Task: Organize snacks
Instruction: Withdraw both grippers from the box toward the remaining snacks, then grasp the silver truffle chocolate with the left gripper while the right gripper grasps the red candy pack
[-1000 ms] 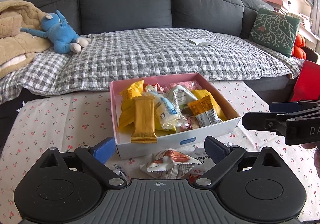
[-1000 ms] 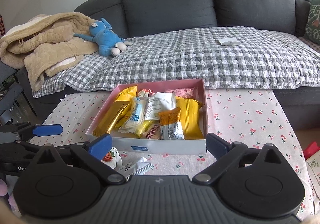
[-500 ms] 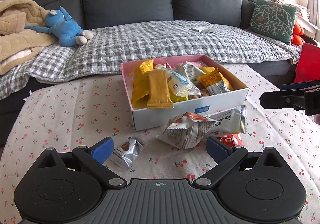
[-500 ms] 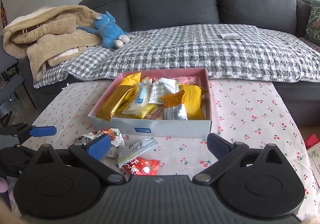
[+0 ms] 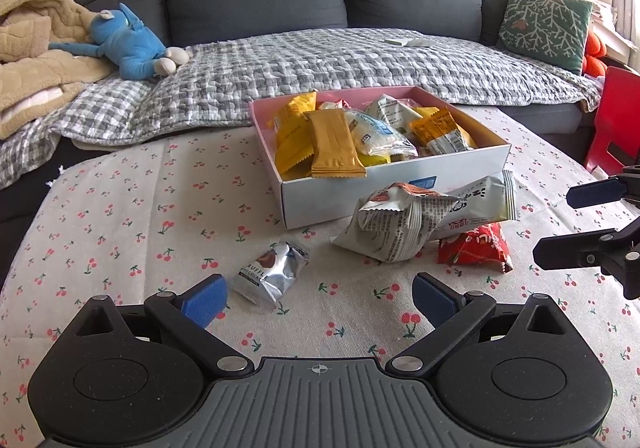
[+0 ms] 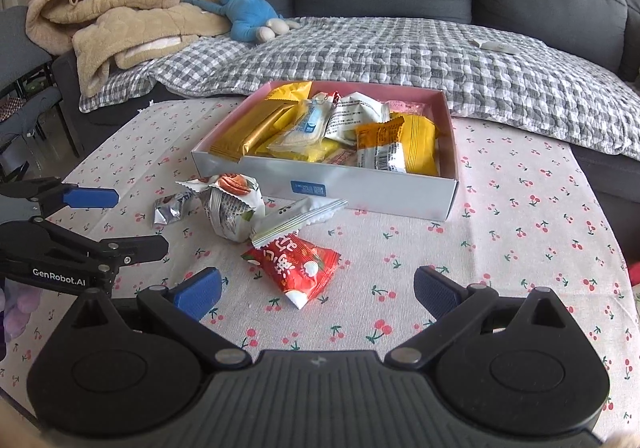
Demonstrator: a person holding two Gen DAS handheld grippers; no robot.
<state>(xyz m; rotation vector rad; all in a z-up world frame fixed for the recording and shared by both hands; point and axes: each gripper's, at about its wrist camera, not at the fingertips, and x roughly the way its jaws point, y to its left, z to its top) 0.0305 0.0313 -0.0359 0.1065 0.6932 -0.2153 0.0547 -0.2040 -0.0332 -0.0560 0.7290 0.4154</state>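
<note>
We have the box (image 5: 384, 192) on the cherry cloth (image 5: 120, 216), already full of snacks — that's where stuff goes, so everything else is told from the box.

Four snacks lie outside, all near the box's front wall. The white crinkly bag (image 5: 400, 226) sits just in front of it. The long white pack (image 5: 480, 204) leans on that bag, close to the front wall. The red pack (image 6: 294, 268) lies in front of those two, farther from the box. The small silver choc (image 5: 272, 274) is off to the box's front-left.

Our left gripper (image 5: 318, 300) is spread wide w/ nothing in it, low, w/ the silver choc just inside its left pad. Our right gripper (image 6: 316, 292) is wide too, empty, w/ the red pack between its pads — prob. each lined up for its own grab.
</note>
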